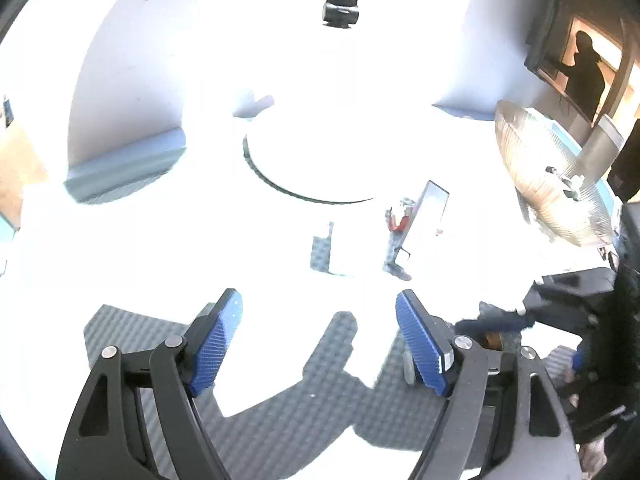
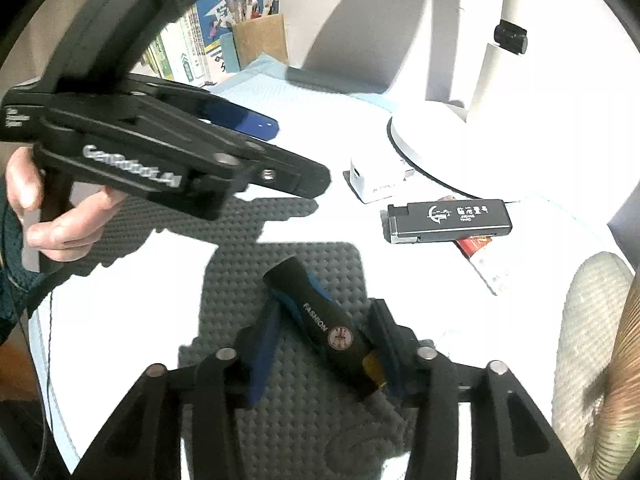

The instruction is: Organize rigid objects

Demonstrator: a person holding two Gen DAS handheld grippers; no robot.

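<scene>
Here we are clamping the right gripper (image 2: pixel 320 344) across the black lighter (image 2: pixel 320 320) on the foam mat (image 2: pixel 248 264) for relocation, while keeping the left gripper (image 1: pixel 320 340) spread apart, empty.

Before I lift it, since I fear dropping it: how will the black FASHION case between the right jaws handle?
The black case looks stiff and smooth, so probably slippery. It lies slanted between the right gripper pads, so it may twist.

1. The mat (image 2: pixel 280 408) is dark grey with a dimpled pattern.
2. On the mat, the black case (image 2: pixel 320 324) bears white lettering and blue trim.
3. Beyond the mat, the white turntable (image 2: pixel 436 152) has a dark rim.
</scene>
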